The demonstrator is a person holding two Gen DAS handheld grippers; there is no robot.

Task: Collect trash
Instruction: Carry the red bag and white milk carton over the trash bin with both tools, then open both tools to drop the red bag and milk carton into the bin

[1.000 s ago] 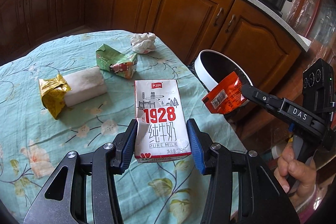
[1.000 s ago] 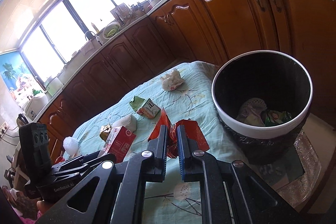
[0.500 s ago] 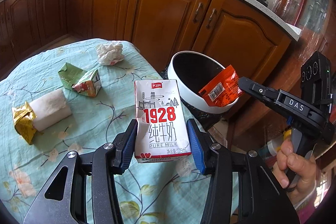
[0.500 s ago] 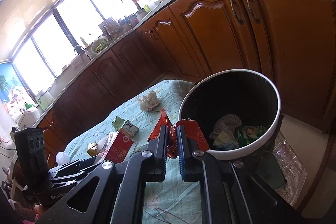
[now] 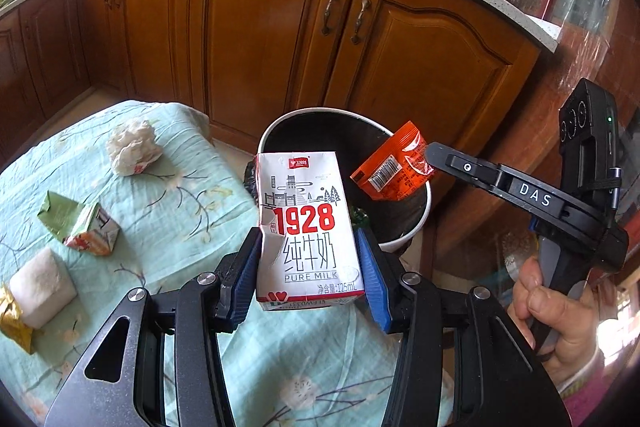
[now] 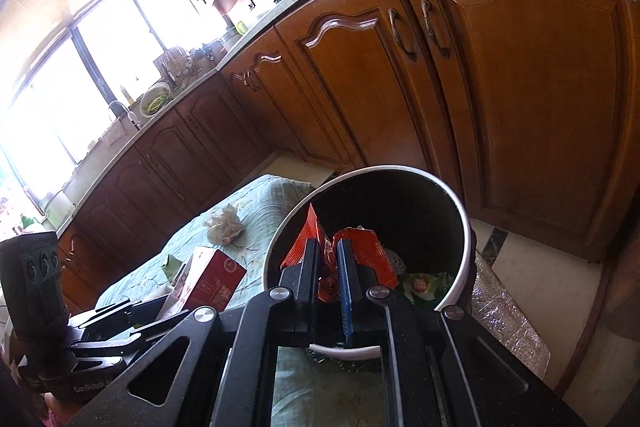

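We have left hand-held gripper point(image 5: 310, 269) pinching milk carton point(image 5: 306, 227), upright, just short of bin point(image 5: 416, 227) rim at its 9 o'clock. Right hand-held gripper point(image 6: 329, 267) pressed together on orange wrapper point(image 6: 360, 255), hanging over bin mouth. Our call: spread right jaws here, wrapper drops clean onto trash inside. Carton needs carrying further toward 3 o'clock, fully past rim, before we let go, else it tips onto bench point(image 5: 192, 227). Tissue wad point(image 5: 132, 147), green carton point(image 5: 86, 229) wait on bench at 10 o'clock.
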